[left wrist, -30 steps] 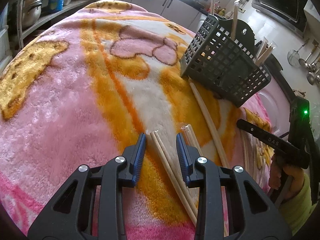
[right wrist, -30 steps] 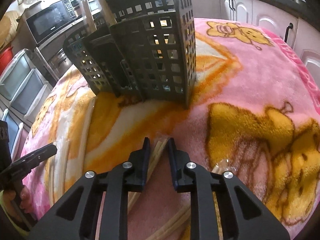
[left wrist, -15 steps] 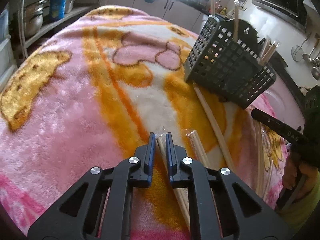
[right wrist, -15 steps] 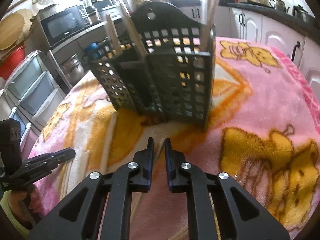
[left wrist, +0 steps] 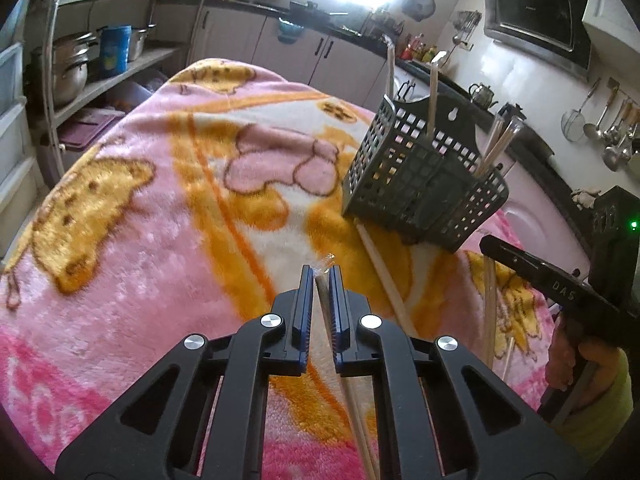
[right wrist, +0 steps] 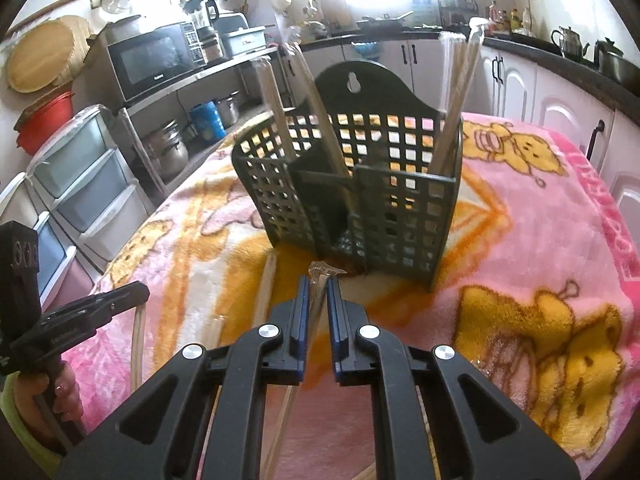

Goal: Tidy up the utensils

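Now left gripper (left wrist: 320,276) clamps wrapped chopsticks (left wrist: 325,312), right gripper (right wrist: 318,286) clamps another pair (right wrist: 317,300), caddy (right wrist: 400,216) just ahead

My left wrist camera sits just behind the left gripper (left wrist: 320,272) and looks along it, tilted down over the blanket-covered desk (left wrist: 132,240) toward its far edge and the kitchen window. My right wrist camera rides the right gripper (right wrist: 319,280) the same way and faces the utensil caddy (right wrist: 404,208) from close by. Both views share the caddy (left wrist: 424,196), seen from different sides, and the blanket around it. Each view catches the other gripper at its edge: the right one (left wrist: 560,280) at the right, the left one (right wrist: 80,312) at the left.
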A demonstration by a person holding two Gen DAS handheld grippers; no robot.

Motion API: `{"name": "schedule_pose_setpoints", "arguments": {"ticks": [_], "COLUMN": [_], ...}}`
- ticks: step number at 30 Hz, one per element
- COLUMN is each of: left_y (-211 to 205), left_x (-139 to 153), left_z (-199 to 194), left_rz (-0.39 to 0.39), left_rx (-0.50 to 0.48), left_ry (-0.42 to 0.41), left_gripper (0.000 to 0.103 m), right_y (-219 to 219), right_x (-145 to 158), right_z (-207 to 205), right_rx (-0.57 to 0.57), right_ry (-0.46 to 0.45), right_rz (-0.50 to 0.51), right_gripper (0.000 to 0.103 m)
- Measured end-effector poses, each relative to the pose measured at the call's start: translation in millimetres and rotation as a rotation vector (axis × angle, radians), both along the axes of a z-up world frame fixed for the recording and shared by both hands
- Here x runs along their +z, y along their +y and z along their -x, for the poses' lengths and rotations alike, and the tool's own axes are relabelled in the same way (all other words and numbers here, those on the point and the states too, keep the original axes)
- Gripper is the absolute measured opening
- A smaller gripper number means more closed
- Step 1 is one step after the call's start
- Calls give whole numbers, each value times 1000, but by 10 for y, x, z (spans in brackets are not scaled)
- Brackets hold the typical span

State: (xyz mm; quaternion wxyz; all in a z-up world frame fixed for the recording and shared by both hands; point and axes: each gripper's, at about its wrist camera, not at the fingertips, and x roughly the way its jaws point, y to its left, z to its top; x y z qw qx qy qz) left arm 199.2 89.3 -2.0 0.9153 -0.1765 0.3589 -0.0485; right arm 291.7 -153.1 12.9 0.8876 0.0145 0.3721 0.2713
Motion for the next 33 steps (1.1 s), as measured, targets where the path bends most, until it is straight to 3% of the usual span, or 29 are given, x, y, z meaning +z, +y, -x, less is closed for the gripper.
{"name": "schedule_pose_setpoints", "arguments": {"ticks": [33], "left_y": [131], "left_x": [505], "left_z": [136], "left_rz": [-32], "left_rx": [23], "left_ry": [-114], "left_gripper": [2], "right_y": [324], "right_x": [532], "right_z": [198], "right_rx": [75], "right_ry": [-117], "right_rz": [-31], "right_gripper": [7]}}
